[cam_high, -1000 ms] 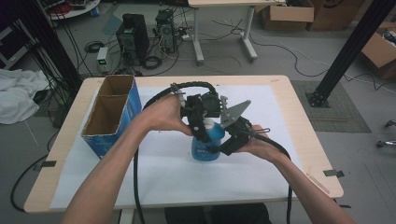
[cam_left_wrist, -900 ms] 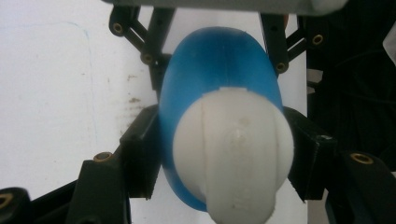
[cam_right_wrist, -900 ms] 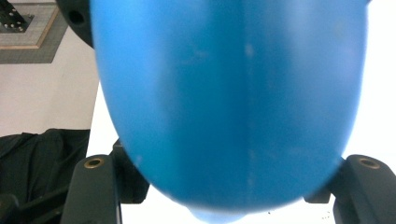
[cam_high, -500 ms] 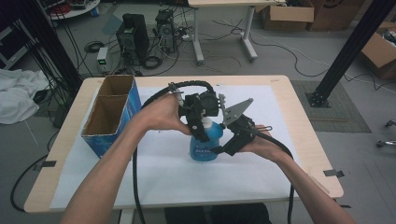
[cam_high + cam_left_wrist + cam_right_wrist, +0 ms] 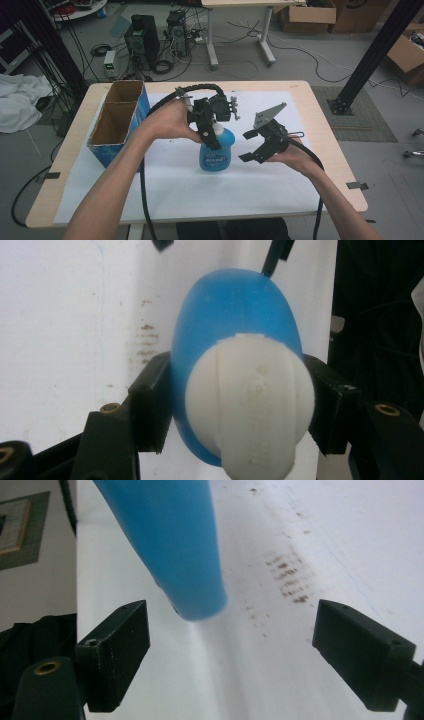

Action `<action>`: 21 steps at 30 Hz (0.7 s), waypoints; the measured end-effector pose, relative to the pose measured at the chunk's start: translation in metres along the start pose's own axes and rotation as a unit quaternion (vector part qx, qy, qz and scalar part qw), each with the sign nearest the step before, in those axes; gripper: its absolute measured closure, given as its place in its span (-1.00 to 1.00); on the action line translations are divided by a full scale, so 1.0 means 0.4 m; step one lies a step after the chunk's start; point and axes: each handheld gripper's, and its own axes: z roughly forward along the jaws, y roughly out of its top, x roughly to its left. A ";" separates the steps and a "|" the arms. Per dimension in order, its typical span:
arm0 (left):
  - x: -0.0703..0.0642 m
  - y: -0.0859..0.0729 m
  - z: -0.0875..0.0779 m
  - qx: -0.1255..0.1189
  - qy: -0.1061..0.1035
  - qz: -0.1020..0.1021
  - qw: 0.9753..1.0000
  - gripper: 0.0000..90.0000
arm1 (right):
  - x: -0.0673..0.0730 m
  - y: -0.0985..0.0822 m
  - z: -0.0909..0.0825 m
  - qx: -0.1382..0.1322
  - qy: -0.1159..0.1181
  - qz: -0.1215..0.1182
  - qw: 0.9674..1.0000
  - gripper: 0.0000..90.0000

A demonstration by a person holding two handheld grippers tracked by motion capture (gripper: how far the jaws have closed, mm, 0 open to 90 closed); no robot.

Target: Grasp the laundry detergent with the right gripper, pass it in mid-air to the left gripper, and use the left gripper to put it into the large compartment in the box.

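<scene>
Now the blue plastic bottle with a white cap [image 5: 215, 150] stands mid-surface, at three o'clock of the open cardboard box [image 5: 119, 120]. The left gripper [image 5: 209, 134] clasps its neck; the right gripper [image 5: 254, 146], jaws just spread wide, sits released beside it. A handover seems underway; next probably comes lifting the bottle boxward.

The high view is dim and grey, lit evenly from above; the white sheet [image 5: 260, 190] on the table [image 5: 320, 125] is its brightest patch, with only soft, short shadows; detail is slightly soft and grainy, the dark floor beyond muddy. In the left gripper view the white sheet glares almost blown out; the blue bottle [image 5: 235, 330] and its white cap [image 5: 250, 405] are blurred, too close to focus. In the right gripper view the near black pads [image 5: 117, 645] are sharp, the sheet beyond bright and hazy.
</scene>
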 end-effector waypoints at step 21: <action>0.060 -0.026 -0.113 0.012 0.025 -0.151 0.988 -0.14 | -0.037 -0.089 -0.080 0.024 -0.100 0.058 0.993 -0.63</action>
